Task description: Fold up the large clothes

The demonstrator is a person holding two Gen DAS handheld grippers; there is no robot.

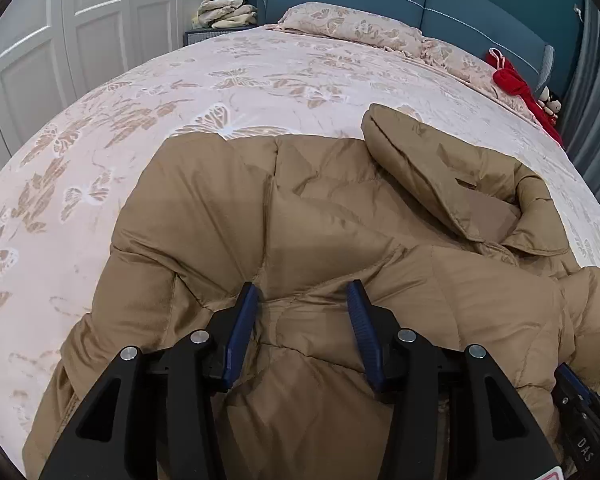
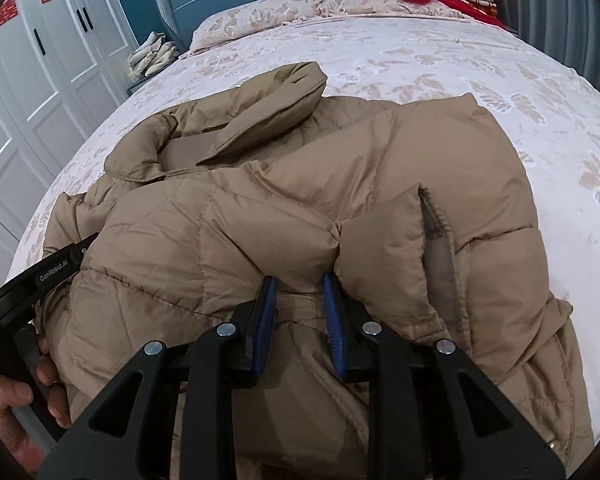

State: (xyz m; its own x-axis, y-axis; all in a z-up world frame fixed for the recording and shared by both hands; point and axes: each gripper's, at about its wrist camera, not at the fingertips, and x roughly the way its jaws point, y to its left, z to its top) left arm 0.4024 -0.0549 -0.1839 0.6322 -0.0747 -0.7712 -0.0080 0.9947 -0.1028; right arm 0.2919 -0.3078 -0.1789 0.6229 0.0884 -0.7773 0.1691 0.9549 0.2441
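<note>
A tan puffer jacket lies spread on the bed, its collar and hood bunched at the far right in the left wrist view. It also shows in the right wrist view, collar at the upper left, a slit pocket at the right. My left gripper stands over the near part of the jacket, fingers apart, with a ridge of quilted fabric between them. My right gripper has its fingers closer together and pinches a fold of the jacket. The left gripper's body and the hand holding it show at the left of the right wrist view.
The bed has a pink butterfly-print cover and pillows against a teal headboard. Red cloth and small dolls lie at the far right corner. Folded beige laundry sits on a nightstand. White wardrobe doors stand at the left.
</note>
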